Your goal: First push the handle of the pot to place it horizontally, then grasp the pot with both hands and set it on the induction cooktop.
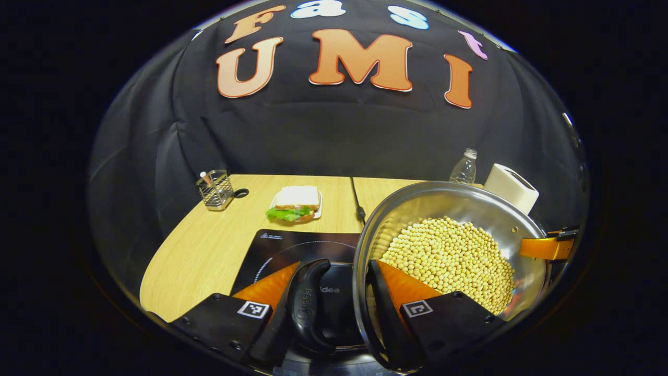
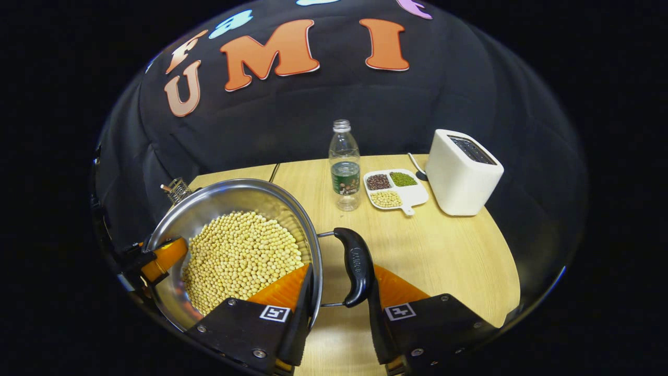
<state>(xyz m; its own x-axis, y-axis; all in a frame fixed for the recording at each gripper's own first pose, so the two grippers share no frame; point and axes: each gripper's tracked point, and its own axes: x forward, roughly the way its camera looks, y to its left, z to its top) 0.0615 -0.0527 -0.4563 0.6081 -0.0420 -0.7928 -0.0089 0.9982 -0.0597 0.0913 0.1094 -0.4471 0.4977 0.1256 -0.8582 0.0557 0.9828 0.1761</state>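
Observation:
A steel pot [image 1: 501, 219] full of pale soybeans [image 1: 449, 256] hangs between both grippers. My left gripper [image 1: 334, 290] is shut on the pot's black side handle [image 1: 310, 303]: one finger is outside the handle, the other inside the pot wall. Under that handle lies the black induction cooktop [image 1: 282, 245]. My right gripper [image 2: 339, 284] is shut the same way on the opposite handle [image 2: 355, 263] of the pot [image 2: 229, 193]. Across the beans, each view shows the other gripper [image 1: 548, 248] [image 2: 156, 261]. Whether the pot's base touches anything is hidden.
On the wooden table [image 1: 209, 245] stand a wire holder [image 1: 215, 189], a sandwich on a plate [image 1: 295, 203] and a cable [image 1: 357, 201]. To the right are a water bottle [image 2: 344, 167], a divided dish of beans [image 2: 394, 188] and a white toaster [image 2: 462, 172].

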